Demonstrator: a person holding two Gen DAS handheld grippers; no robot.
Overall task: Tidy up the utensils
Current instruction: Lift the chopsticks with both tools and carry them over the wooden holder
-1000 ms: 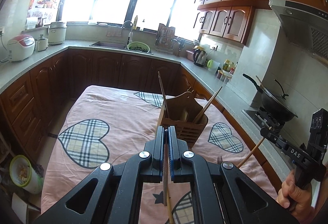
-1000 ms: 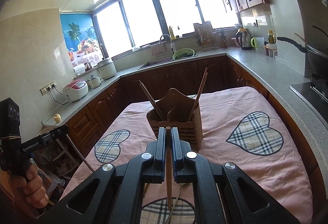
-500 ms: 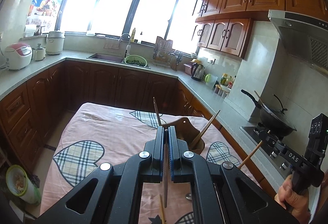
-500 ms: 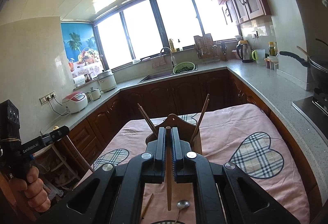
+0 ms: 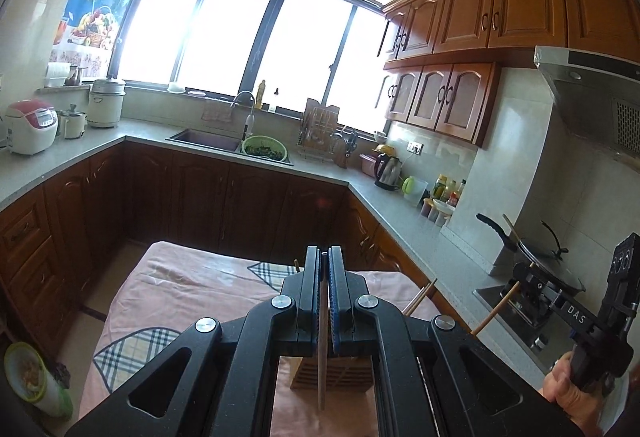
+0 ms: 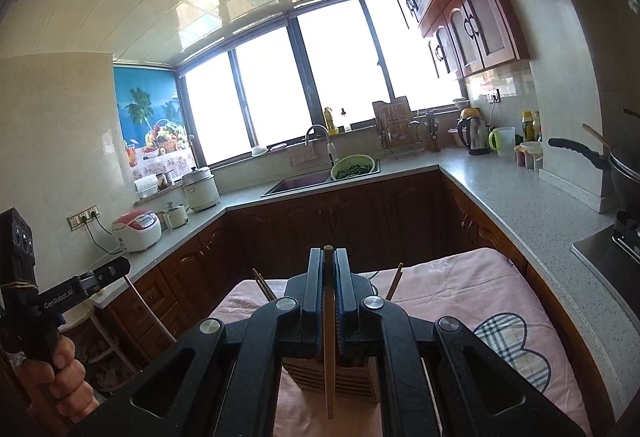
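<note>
My left gripper [image 5: 324,273] is shut on a thin wooden chopstick [image 5: 321,365] that hangs down between its pads. A second chopstick [image 6: 329,349] stands upright in my right gripper [image 6: 329,261], which is shut on it. The slatted wooden utensil holder [image 5: 336,377] sits on the pink cloth just below and beyond both sets of fingers, mostly hidden by them; it shows again as the holder [image 6: 340,377] in the right wrist view. Chopsticks in the holder [image 6: 264,283] lean outward from it. Each view shows the other gripper out to the side, the right gripper [image 5: 524,277] and the left gripper [image 6: 122,265], each hand-held.
The table [image 6: 460,285] wears a pink cloth with plaid hearts. Grey counters and brown cabinets wrap around it. A sink with a green colander [image 5: 266,149], a kettle [image 5: 386,171], a wok on the stove [image 5: 536,261] and a rice cooker [image 5: 30,127] stand on them.
Both grippers have risen and come forward over the table, so the holder has slid down the pictures to beneath the fingers. Each still grips its chopstick.
</note>
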